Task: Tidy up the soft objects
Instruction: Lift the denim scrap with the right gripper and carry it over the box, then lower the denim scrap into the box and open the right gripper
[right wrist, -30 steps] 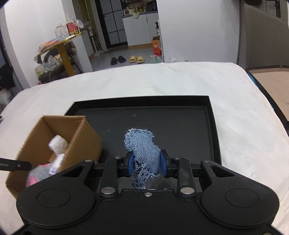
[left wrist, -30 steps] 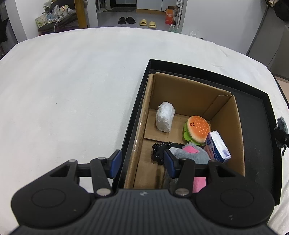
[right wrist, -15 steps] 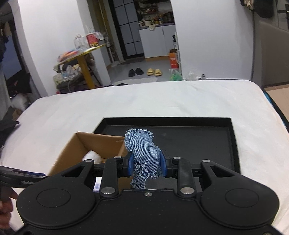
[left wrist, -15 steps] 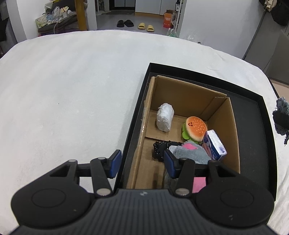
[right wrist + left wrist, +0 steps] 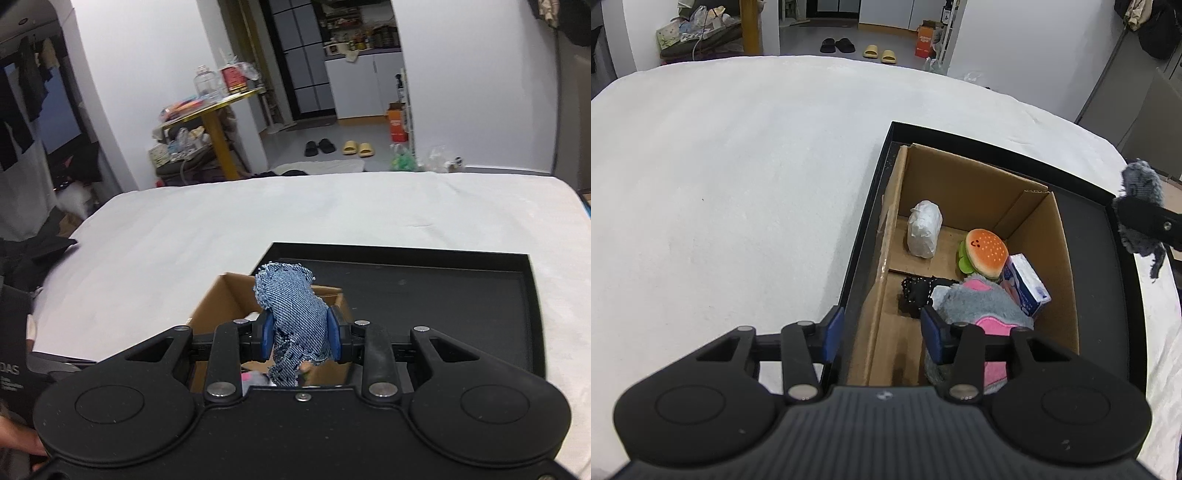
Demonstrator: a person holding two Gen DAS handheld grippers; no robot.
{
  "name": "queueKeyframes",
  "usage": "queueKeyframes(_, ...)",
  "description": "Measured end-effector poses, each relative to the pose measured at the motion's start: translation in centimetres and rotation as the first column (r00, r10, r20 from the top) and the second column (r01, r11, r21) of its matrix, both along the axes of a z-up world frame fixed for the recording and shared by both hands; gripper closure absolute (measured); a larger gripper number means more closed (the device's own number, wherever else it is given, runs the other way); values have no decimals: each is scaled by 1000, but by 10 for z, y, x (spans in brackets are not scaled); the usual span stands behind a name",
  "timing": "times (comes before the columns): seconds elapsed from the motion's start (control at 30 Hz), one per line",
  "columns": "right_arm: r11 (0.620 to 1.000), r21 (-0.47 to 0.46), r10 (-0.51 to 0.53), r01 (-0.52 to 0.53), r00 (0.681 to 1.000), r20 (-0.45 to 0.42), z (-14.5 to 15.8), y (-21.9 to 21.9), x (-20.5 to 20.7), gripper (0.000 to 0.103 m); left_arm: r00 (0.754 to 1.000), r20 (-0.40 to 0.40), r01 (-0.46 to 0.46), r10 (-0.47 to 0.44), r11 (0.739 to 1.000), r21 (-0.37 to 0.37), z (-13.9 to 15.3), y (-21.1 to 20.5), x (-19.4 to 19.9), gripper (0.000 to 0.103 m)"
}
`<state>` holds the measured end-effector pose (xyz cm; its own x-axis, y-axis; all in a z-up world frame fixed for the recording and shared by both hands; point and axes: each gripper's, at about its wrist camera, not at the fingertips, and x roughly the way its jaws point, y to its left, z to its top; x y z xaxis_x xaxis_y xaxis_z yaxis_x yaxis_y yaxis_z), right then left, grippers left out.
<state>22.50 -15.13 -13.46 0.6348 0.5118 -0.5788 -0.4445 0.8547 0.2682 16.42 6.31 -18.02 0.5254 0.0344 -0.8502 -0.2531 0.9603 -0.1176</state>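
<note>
- left wrist view: the left gripper (image 5: pixel 882 334) is seen with its jaws spread and nothing between them; the near left wall of the cardboard box (image 5: pixel 1065 258) is straddled, one finger outside over the black tray (image 5: pixel 866 225) and one inside.
- left wrist view: inside the box a white wrapped bundle (image 5: pixel 924 233), a burger plush (image 5: pixel 984 254), a tissue pack (image 5: pixel 1027 286), a black beaded item (image 5: pixel 918 293) and a grey and pink plush (image 5: pixel 982 308) are seen; the box stands in the left part of the tray, on the white tablecloth (image 5: pixel 738 184).
- left wrist view: at the right edge the denim scrap (image 5: pixel 1141 184) is seen held high, beyond the box's right wall and over the tray's right side.
- right wrist view: the right gripper (image 5: pixel 298 334) is closed on the denim scrap (image 5: pixel 295 310), which is pinched across its middle; its long axis runs roughly upright, a frayed top above the jaws and a ragged tail below.
- right wrist view: the box (image 5: pixel 221 295) lies ahead, below and to the left of the jaws, its opening partly hidden by the cloth.
- judgement: the drop is probably to be made by the right gripper, once it is carried left until the hanging tail is over the opening; the left gripper is nearer the box but carries nothing.
</note>
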Motion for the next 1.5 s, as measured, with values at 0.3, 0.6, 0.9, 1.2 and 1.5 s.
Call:
queueKeyframes(0.3, 996, 16, 84, -83, 995, -46, 0, 28, -7, 74, 999, 2, 32, -32, 999, -31, -2, 7, -7, 77)
queueKeyframes(0.6, 988, 51, 150, -145, 981, -123, -6, 49, -12, 74, 1000, -3, 20, -20, 998, -60, -5, 19, -14, 82)
queueKeyframes(0.9, 975, 105, 214, -196, 956, -200, -14, 65, -17, 73, 999, 6, 42, -42, 994, -97, -7, 21, -18, 92)
queueKeyframes(1.2, 970, 119, 240, -214, 930, -277, -23, 72, -19, 62, 999, 5, 39, -38, 993, -116, -8, 23, -17, 92)
queueKeyframes(1.5, 972, 106, 230, -208, 934, -273, -24, 63, -21, 56, 999, -5, 33, -34, 993, -110, -8, 23, -15, 92)
